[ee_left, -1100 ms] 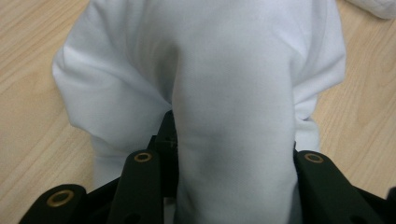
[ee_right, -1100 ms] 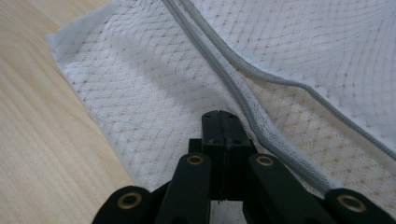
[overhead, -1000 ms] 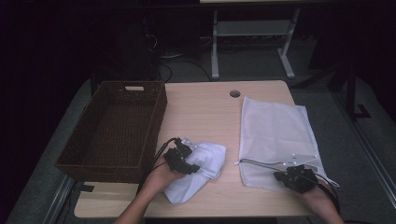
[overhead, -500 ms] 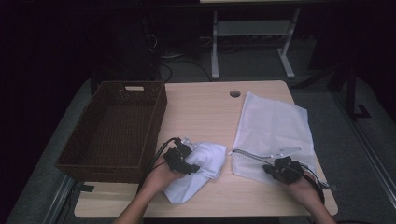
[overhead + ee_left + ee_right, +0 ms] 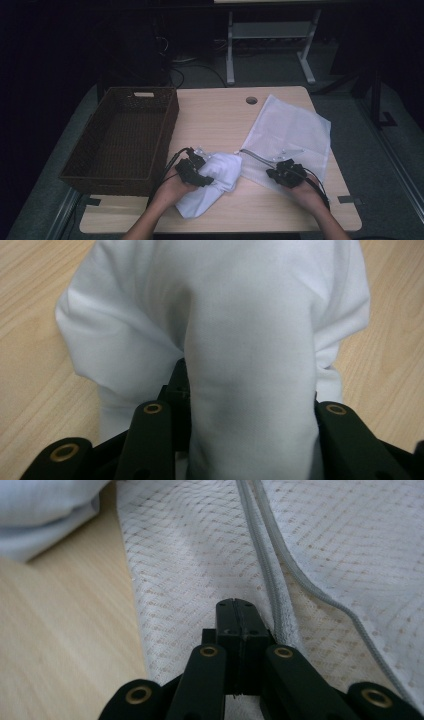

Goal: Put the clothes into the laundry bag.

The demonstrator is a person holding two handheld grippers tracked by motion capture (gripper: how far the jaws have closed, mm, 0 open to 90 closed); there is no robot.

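High view: left gripper (image 5: 196, 170) grasps the white garment (image 5: 212, 182), cloth bunched between its jaws. Right gripper (image 5: 286, 175) is clenched on the mesh bag (image 5: 292, 132) beside its zipper (image 5: 265, 555).

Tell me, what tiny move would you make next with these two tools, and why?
Probably lift the right gripper a little to open the mesh bag. Its jaws are shut on the bag's edge beside the zipper, which already gapes, and the left gripper holds the white cloth right beside the bag, apparently ready to go in.
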